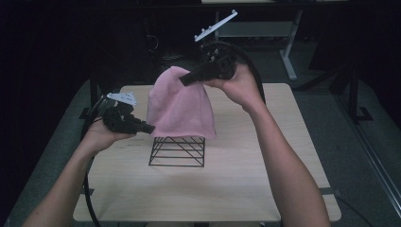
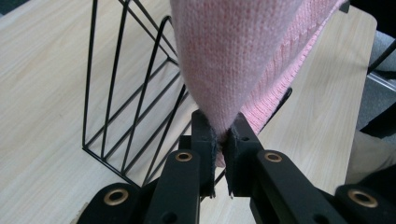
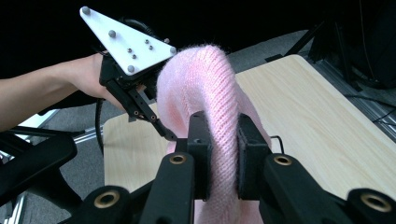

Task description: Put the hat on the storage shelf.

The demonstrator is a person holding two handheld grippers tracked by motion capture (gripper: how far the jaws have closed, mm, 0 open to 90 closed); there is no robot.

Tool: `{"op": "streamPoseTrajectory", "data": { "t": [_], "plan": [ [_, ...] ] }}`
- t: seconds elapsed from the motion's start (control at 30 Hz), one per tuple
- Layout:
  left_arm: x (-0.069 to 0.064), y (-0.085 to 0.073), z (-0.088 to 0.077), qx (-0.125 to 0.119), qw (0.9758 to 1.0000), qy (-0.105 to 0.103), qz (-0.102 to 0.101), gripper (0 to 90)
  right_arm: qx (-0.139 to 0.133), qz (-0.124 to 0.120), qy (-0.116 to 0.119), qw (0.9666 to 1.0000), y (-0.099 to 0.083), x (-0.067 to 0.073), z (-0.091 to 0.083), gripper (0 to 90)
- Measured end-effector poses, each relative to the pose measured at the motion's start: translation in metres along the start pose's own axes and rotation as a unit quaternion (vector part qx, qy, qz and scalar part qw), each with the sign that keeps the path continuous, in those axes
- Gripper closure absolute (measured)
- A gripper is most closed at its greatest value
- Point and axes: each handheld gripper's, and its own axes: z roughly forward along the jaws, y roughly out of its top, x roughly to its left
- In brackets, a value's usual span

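At left, we see the left claw [image 1: 147, 127] clamped on the lower corner of the one pink knitted cloth [image 1: 179, 106]. At centre, the cloth drapes over the one black wire rack [image 1: 178, 151] standing on the tabletop [image 1: 236, 189]. At right, the right claw [image 1: 185, 81] pinches a fold at the cloth's top. We judge the step to be laying the cloth over the rack (two claws, both gripping); next, lower it evenly, then release.

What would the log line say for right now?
left gripper: shut on pink knit cloth | right gripper: shut on cloth | cloth over wire rack
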Motion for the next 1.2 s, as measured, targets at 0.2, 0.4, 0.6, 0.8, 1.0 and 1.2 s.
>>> {"op": "streamPoseTrajectory", "data": {
  "t": [0.2,0.4,0.6,0.8,1.0,1.2],
  "plan": [
    [0.002,-0.008,0.001,0.014,0.9999,0.001,-0.004,83.7,0.005,0.000,0.010,0.9999,-0.007,0.000,0.009,78.6],
    [0.003,-0.019,0.003,0.020,0.9997,0.005,-0.010,83.8,-0.001,0.000,0.025,0.9997,-0.014,0.003,0.020,78.5],
    [0.005,-0.030,0.006,0.017,0.9996,0.003,-0.021,83.7,0.002,-0.004,0.035,0.9994,-0.020,0.007,0.029,77.7],
    [0.006,-0.041,0.011,0.023,0.9994,0.011,-0.022,83.7,0.000,-0.005,0.054,0.9985,-0.032,0.005,0.040,75.9],
    [0.009,-0.052,0.020,0.041,0.9986,0.016,-0.028,83.7,0.001,-0.010,0.071,0.9974,-0.046,0.003,0.055,75.3],
    [0.010,-0.059,0.027,0.052,0.9980,0.019,-0.030,83.7,0.012,-0.008,0.082,0.9965,-0.057,0.000,0.064,74.2]
  ]
}}
